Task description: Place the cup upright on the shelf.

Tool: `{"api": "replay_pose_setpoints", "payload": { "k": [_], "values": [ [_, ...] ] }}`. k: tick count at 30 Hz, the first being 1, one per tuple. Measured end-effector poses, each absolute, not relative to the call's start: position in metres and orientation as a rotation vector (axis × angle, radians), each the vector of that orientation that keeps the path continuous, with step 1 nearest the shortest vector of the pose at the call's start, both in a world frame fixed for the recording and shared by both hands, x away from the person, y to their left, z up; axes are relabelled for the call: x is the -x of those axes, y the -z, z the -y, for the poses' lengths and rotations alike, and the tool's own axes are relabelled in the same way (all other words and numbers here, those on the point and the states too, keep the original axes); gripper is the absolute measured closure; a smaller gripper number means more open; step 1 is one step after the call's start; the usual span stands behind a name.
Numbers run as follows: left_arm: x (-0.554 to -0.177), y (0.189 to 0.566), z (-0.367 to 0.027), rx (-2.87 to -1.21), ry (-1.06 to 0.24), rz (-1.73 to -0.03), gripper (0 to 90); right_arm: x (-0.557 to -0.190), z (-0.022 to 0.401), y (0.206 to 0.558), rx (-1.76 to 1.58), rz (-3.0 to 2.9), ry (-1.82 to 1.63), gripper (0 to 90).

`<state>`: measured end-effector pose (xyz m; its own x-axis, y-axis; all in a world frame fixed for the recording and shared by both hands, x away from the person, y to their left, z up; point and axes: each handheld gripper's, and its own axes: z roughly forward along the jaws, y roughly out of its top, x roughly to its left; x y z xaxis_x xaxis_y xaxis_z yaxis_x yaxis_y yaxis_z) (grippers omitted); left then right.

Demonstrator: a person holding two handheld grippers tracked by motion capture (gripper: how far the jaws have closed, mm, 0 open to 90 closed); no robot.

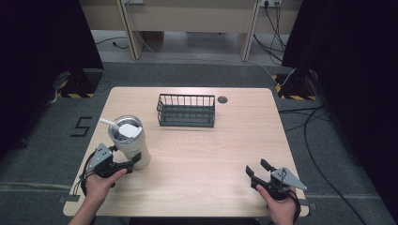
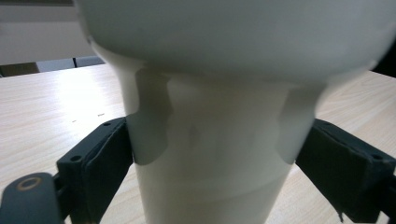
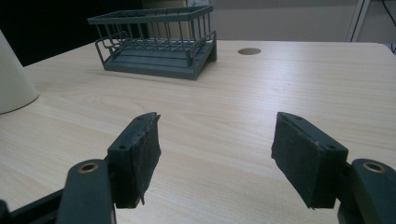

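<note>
A cream tumbler (image 1: 135, 146) with a lid and a white straw (image 1: 108, 123) stands upright on the wooden table (image 1: 197, 159), near its left front. My left gripper (image 1: 134, 162) holds the tumbler low on its body. In the left gripper view both black pads press against the sides of the tumbler (image 2: 215, 107), one on each side, so the left gripper (image 2: 215, 149) is shut on it. My right gripper (image 1: 256, 167) rests near the right front edge, open, with bare table between its jaws (image 3: 215, 140). The tumbler's base (image 3: 11, 79) shows at the far left there.
A dark wire basket (image 1: 186, 111) sits at the back middle of the table, seen ahead in the right gripper view too (image 3: 156, 42). A round cable hole (image 1: 222, 99) lies just right of it. Cables run over the floor on the right.
</note>
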<state>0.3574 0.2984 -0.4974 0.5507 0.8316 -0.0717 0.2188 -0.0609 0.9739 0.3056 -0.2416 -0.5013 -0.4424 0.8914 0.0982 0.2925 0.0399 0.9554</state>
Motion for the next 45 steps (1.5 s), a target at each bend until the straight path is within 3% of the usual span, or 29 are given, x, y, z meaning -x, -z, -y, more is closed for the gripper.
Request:
{"api": "replay_pose_setpoints", "payload": {
  "k": [6, 28, 45],
  "values": [
    [-0.367, 0.497, -0.293, -1.591, -0.641, -0.905, 7.1, -0.306, 0.241, 0.502, -1.193, -1.787, -1.414, 32.5],
    [-0.369, 0.494, -0.293, -1.604, -0.649, -0.884, 10.3, -0.307, 0.24, 0.504, -1.206, -1.794, -1.413, 32.6],
    [-0.386, 0.462, -0.28, -1.595, -0.677, -0.821, 10.4, -0.307, 0.243, 0.503, -1.213, -1.778, -1.418, 32.8]
  ]
}}
